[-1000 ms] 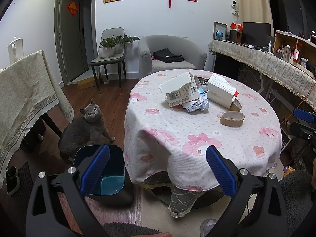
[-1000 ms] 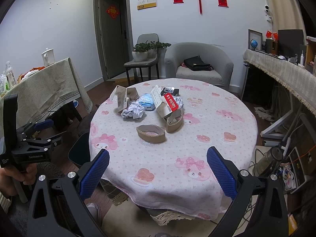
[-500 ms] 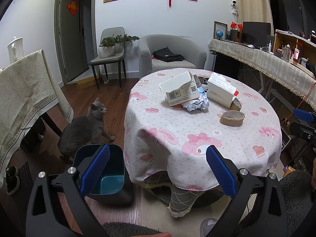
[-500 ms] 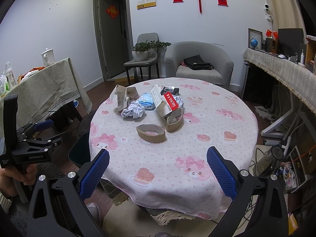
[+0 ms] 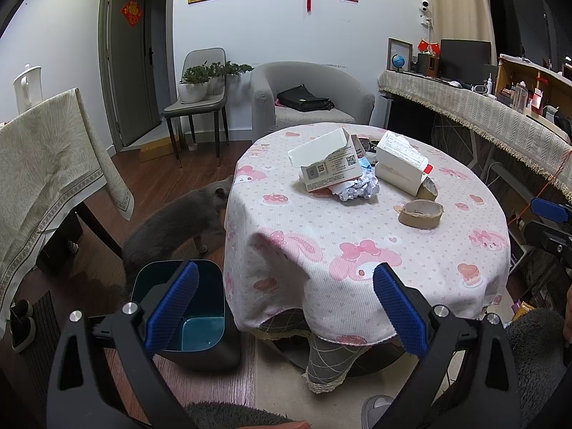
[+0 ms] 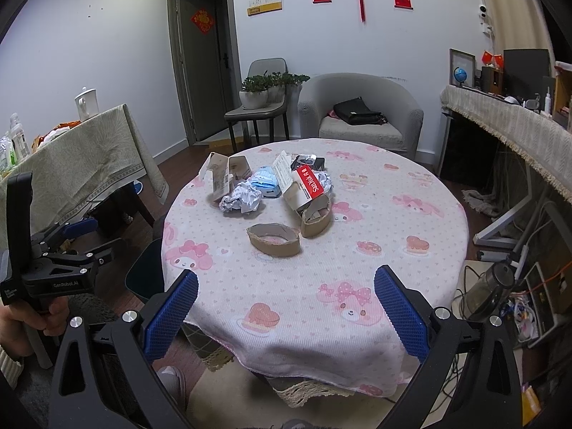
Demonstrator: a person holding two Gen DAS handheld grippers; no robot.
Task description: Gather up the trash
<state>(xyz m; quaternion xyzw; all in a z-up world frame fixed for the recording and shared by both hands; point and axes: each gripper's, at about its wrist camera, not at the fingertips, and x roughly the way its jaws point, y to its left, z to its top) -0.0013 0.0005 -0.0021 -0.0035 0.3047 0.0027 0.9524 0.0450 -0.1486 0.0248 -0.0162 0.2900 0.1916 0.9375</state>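
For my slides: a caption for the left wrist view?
Open left gripper above the bin, facing the trash-strewn table; grey cat alongside.

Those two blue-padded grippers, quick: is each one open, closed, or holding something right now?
Left gripper: open, holding nothing, hanging short of the table.
Right gripper: open, holding nothing, also short of the table.

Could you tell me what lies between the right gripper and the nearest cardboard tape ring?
Only bare pink-patterned tablecloth lies between the right gripper and the cardboard tape ring; the right wrist view shows this.
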